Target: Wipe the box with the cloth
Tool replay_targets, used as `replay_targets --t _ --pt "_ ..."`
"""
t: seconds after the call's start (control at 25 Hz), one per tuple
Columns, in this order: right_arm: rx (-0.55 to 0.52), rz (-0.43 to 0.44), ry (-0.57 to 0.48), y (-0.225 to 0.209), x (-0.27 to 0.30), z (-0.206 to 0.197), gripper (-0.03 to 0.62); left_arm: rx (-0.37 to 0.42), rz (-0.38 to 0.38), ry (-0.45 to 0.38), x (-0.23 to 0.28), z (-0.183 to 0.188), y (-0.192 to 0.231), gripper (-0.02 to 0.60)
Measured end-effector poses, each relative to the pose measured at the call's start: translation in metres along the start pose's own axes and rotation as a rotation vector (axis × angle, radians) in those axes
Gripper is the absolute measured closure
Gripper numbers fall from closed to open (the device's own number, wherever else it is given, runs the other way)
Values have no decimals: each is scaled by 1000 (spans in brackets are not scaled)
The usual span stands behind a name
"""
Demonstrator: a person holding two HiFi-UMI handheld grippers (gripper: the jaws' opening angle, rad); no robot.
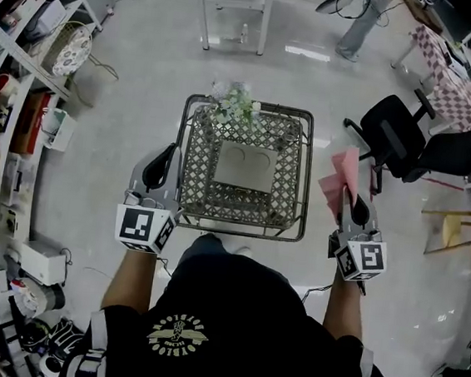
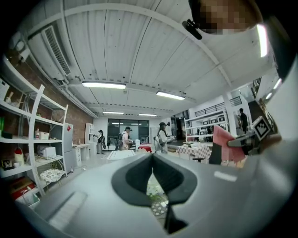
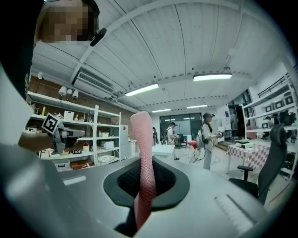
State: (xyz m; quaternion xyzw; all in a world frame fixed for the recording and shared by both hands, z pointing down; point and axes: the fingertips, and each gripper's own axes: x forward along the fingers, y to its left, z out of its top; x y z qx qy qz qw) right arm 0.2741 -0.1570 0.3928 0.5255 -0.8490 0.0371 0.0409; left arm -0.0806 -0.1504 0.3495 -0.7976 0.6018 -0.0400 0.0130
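From the head view, the box (image 1: 244, 166) lies flat in the middle of the woven tabletop (image 1: 198, 164), grey, with two round shapes on its lid. A bunch of flowers (image 1: 236, 104) stands at the far edge. Neither tool touches the box: the left tool (image 1: 165, 161) hangs just off the tabletop's left side, and the right tool (image 1: 356, 204) is well off to the right, near a black chair (image 1: 399, 142).

The cloth (image 1: 339, 182) is pink and stands up out of the right tool. The right gripper view shows how it is held — the cloth (image 3: 143, 153) runs as a narrow strip between the pads, and the right tool (image 3: 145, 174) is clenched on it.

The left gripper view shows the left tool (image 2: 152, 160) clenched too, tips together with nothing between them. A gap lower down gives a glimpse of the flowers (image 2: 156, 190).

Only the head view shows the box. Both gripper views look out across the room — ceiling lights, shelves and people standing far off.
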Motion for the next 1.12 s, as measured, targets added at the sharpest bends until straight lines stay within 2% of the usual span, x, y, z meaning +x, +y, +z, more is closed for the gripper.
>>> replay_targets --t 0.2,0.72,1.12 --pt "-2 -3 -91 3 -24 49 577 13 -10 -48 -13 30 -14 581" --pt "-10 -51 -109 -14 -55 51 577 19 -26 -81 -26 46 -35 581" --pt "-25 -50 -134 -12 -69 62 577 28 -33 -84 -37 56 -44 581"
